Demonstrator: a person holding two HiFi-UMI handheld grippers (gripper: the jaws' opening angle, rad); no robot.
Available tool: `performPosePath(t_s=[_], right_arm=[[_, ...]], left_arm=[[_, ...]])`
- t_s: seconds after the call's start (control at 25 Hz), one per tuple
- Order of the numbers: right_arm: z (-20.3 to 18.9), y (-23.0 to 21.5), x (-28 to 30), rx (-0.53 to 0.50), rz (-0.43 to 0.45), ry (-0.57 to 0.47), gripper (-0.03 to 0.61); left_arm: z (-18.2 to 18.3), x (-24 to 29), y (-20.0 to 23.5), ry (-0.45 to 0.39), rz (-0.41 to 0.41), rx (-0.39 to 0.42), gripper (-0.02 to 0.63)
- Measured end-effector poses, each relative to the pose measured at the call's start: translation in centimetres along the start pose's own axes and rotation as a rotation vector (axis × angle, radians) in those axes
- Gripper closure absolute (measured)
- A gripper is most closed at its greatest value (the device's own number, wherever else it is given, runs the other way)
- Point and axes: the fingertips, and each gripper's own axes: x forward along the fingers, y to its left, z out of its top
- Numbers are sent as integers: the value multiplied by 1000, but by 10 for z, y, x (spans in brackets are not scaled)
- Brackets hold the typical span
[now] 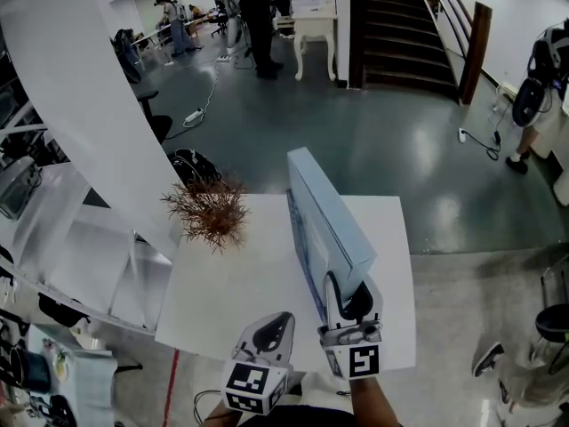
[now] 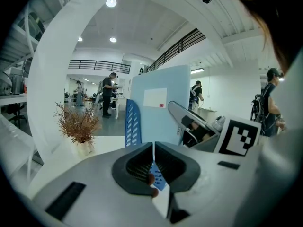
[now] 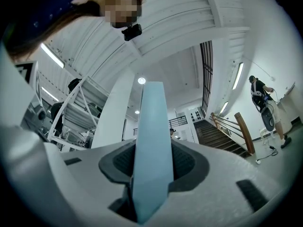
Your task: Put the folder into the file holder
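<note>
Polished grey floor and a dark staircase lie beyond the white square desk [image 1: 222, 301], which carries a dried brown plant [image 1: 212, 212] near its far left corner. A thick pale blue box-shaped folder [image 1: 333, 216] stands on its long edge towards the right side of the desk, right against the dark blue perforated file holder [image 1: 300, 238]. Whether its lower edge already sits inside cannot be told. The right hand-held gripper [image 1: 348, 296] is clamped on the folder's near end, its pads pressing both broad faces. The left hand-held gripper [image 1: 277, 323] hangs just beside it with its jaws together on nothing. The folder looks stiff and keeps its shape, probably light for its bulk, with smooth faces that could slide in the pads. Gripped at one end, its long body will likely want to swing, so a hold nearer the middle of the top edge, or a steadying touch from the left, seems wiser.
</note>
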Motion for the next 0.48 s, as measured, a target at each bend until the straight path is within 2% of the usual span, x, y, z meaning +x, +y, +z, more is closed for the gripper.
performPosePath(t_s=[0.48], right_arm=[[-15,2,-6,18,6,68,426]], left_arm=[[0,-5,-3,-7,-10,-18,598]])
